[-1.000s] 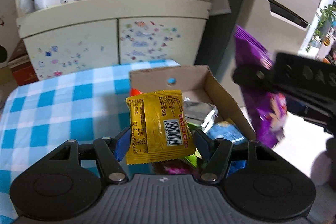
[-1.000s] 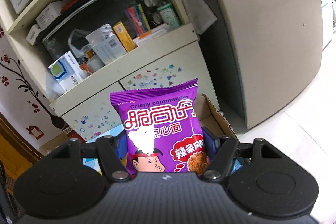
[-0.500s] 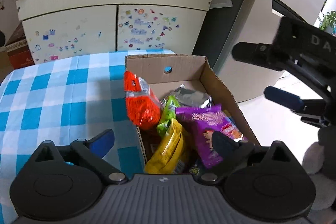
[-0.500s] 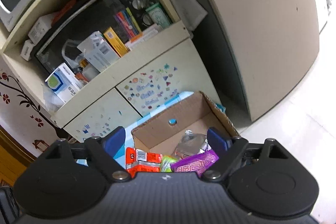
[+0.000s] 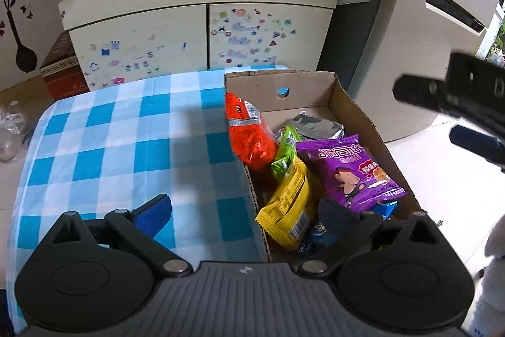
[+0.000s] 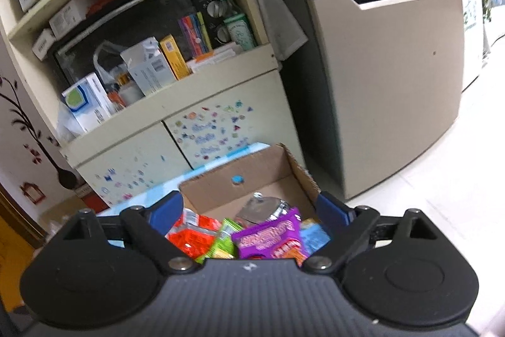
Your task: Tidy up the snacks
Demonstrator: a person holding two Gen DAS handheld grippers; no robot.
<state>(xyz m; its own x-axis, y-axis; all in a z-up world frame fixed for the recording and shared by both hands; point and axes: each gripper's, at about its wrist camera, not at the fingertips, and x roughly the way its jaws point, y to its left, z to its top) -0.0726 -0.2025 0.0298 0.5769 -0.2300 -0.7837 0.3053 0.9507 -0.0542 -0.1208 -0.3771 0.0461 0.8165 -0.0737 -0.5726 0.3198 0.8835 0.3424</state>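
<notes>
Dropped since a second ago: yellow packet (image 5: 288, 207) and purple packet (image 5: 350, 169), both now lying in the cardboard box (image 5: 363, 112)

Left hand-held gripper (image 5: 246, 210): spread wide, nothing between the pads, hovering over the box's near corner

Right hand-held gripper (image 6: 249, 210): jaws opening, empty, above the box's near end, purple packet below

Orange packet (image 5: 249, 138) leaning on the box's left wall, over the checked bench (image 5: 110, 144)

Probably light, crinkly, slippery film pouches with crushable contents; best pinched at a sealed edge
</notes>
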